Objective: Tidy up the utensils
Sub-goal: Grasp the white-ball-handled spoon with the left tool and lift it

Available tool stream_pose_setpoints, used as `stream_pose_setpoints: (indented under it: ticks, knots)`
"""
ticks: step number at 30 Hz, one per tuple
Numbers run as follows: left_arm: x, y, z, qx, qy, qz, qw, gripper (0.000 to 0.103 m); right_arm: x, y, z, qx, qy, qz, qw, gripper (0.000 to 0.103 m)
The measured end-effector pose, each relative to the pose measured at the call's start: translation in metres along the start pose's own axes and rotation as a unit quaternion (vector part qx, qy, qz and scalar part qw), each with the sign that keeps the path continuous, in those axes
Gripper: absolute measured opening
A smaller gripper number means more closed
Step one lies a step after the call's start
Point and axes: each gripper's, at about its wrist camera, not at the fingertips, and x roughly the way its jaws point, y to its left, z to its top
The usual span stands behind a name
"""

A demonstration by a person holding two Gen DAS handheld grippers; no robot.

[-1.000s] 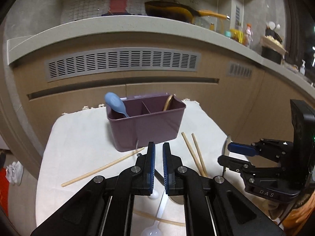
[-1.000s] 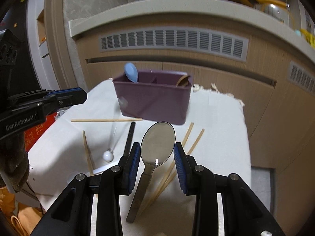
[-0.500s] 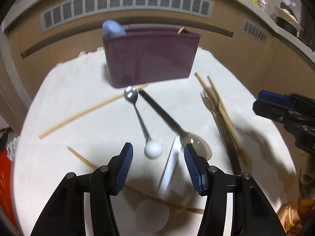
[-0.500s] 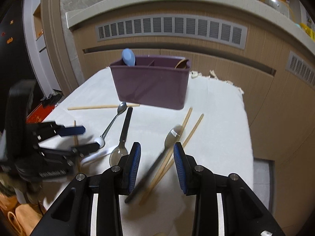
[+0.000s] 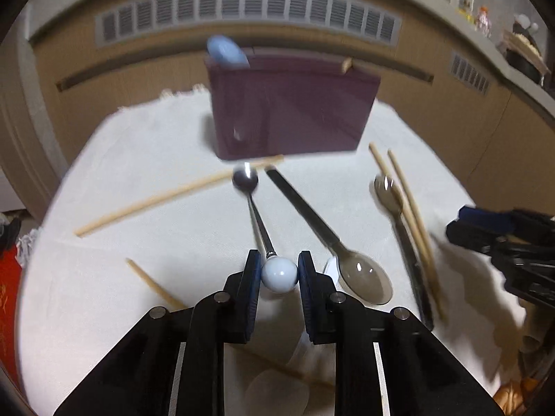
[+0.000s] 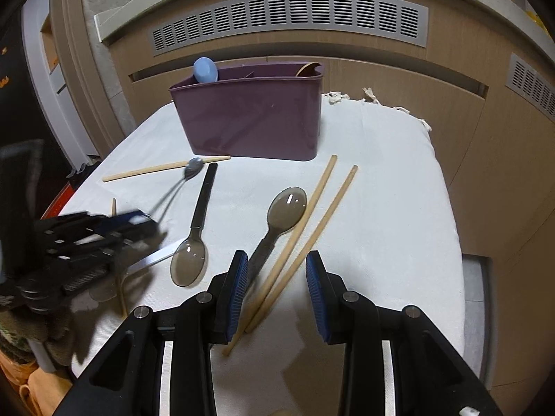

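A purple divided caddy [image 5: 291, 111] [image 6: 249, 118] stands at the back of the cloth-covered table, with a blue spoon [image 5: 225, 52] and a wooden utensil in it. My left gripper [image 5: 277, 274] is shut on the white ball end of a small metal spoon [image 5: 263, 228]. It also shows blurred in the right wrist view [image 6: 138, 222]. My right gripper [image 6: 277, 287] is open over two chopsticks [image 6: 312, 228] and the handle of a grey plastic spoon [image 6: 281, 218]. It shows in the left wrist view [image 5: 478, 225].
Another grey spoon with a black handle [image 5: 326, 239] [image 6: 194, 239], a chopstick near the caddy [image 5: 166, 197] [image 6: 163, 168], another chopstick [image 5: 152, 284] and a white plastic spoon [image 6: 156, 256] lie on the white cloth [image 6: 388, 208]. Wooden cabinet fronts stand behind.
My left gripper moved down and forward and closed on the white ball end of the small metal spoon. My right gripper let go of the grey spoon, which now lies by the chopsticks.
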Motion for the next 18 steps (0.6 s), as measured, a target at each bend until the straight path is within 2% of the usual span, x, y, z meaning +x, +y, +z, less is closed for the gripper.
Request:
stream_pose_setpoints:
  ticks: [4,7,9,12,15,16,18]
  knots:
    - [-0.037,0.004,0.007,0.002,-0.058,0.015,0.9982,0.022,0.007,-0.004,0.008,0.008,-0.011,0.014,1.000,0.033]
    - [-0.054,0.006,0.012,0.005,-0.085,0.017,0.9962,0.022,0.031,-0.006,0.022,0.015,0.005,0.011,1.000,0.033]
    - [-0.060,0.009,0.014,0.003,-0.092,0.012,0.9957,0.022,0.049,-0.004,0.030,0.013,0.021,-0.003,1.000,0.035]
    - [-0.061,0.012,0.012,0.000,-0.092,0.007,0.9958,0.022,0.073,0.001,0.042,0.005,0.039,-0.032,0.999,0.048]
    - [-0.061,0.015,0.010,-0.001,-0.090,0.001,0.9959,0.022,0.093,0.006,0.046,0.000,0.066,-0.049,0.997,0.050]
    - [-0.061,0.015,0.010,-0.001,-0.090,0.000,0.9959,0.022,0.094,0.006,0.046,0.003,0.065,-0.051,0.997,0.049]
    - [-0.062,0.017,0.010,-0.003,-0.090,-0.003,0.9959,0.022,0.093,0.008,0.045,0.000,0.065,-0.050,0.997,0.033]
